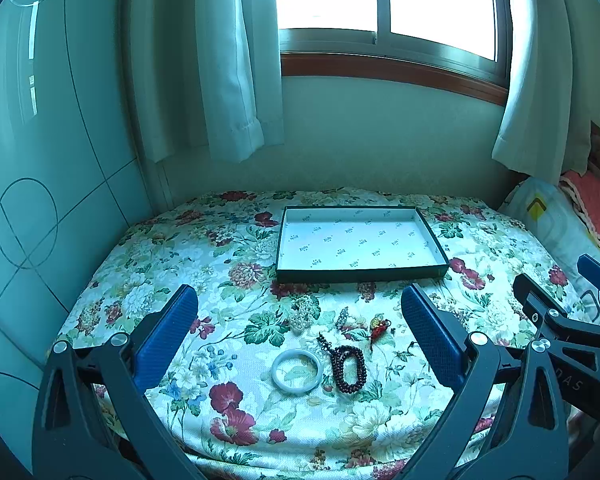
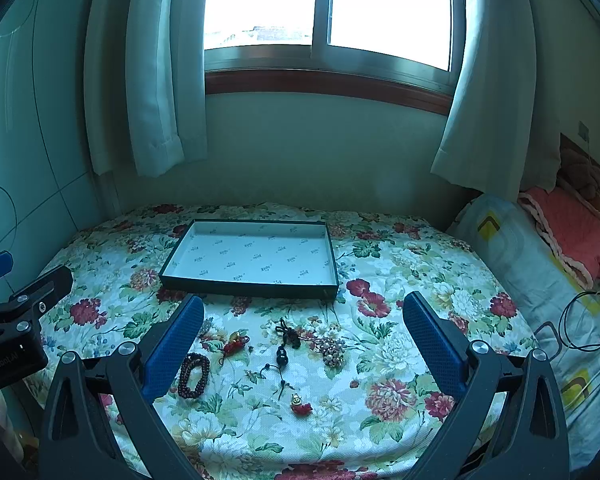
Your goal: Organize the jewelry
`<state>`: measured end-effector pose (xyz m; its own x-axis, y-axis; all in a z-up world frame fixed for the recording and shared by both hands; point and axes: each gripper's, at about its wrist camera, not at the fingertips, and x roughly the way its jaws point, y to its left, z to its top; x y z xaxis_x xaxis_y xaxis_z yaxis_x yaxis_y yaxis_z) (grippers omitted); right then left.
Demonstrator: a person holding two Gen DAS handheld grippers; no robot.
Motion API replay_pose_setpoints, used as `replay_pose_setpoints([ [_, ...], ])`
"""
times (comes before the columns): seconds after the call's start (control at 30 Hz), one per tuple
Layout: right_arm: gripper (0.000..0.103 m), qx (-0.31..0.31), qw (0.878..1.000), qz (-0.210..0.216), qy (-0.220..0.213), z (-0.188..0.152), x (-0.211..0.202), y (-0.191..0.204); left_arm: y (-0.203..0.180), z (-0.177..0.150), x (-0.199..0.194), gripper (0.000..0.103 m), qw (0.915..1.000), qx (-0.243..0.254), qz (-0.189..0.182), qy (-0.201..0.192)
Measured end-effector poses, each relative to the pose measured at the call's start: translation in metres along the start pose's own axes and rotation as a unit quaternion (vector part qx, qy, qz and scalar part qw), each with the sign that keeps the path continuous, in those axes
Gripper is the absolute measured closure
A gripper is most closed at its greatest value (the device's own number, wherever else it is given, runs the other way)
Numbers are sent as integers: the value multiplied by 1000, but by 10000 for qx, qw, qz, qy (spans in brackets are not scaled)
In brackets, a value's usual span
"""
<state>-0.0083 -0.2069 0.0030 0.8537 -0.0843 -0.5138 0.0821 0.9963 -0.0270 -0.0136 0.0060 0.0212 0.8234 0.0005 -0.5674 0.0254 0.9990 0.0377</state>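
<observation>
A shallow dark-rimmed tray (image 1: 288, 240) with a white patterned lining lies on the floral cloth; the right wrist view shows the same tray (image 2: 172, 260). In front of it lie a white bangle (image 1: 297, 385), a coiled string of dark red beads (image 1: 348, 368), a pearl cluster (image 1: 305, 312) and a red-and-gold charm (image 1: 380, 326). The right wrist view adds the beads (image 2: 194, 374), a black-bead cord (image 2: 283, 354), a pearl brooch (image 2: 332, 350) and a small red tassel charm (image 2: 301, 404). My left gripper (image 1: 300, 320) and right gripper (image 2: 303, 320) are both open, hovering above the jewelry, holding nothing.
The floral table (image 1: 480, 240) meets a wall under a window with curtains (image 1: 228, 80). A glossy cabinet panel (image 1: 40, 160) stands at the left. Pillows and a pink blanket (image 2: 572, 232) lie at the right, with a black cable (image 2: 580, 320) beside them.
</observation>
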Motion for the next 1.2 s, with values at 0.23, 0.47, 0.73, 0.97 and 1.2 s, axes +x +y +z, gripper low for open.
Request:
replay_pose_setpoints([
  [0.23,4,-2,10000,3,-7,-1,0,1,0,-1,1,2,10000,1,-3,3],
  [0.47,4,1,10000,1,-8,-1,-1,1,0,-3,1,2,10000,-2,1,8],
  [0.73,4,-7,10000,5,5,0,-2,2,2,-6,1,2,10000,-11,9,13],
  [0.97,4,-19,10000,12,13,0,-4,2,2,-7,2,2,10000,-17,6,19],
  [1.2,4,-28,10000,31,89,-3,5,2,4,-12,9,2,10000,-29,5,74],
])
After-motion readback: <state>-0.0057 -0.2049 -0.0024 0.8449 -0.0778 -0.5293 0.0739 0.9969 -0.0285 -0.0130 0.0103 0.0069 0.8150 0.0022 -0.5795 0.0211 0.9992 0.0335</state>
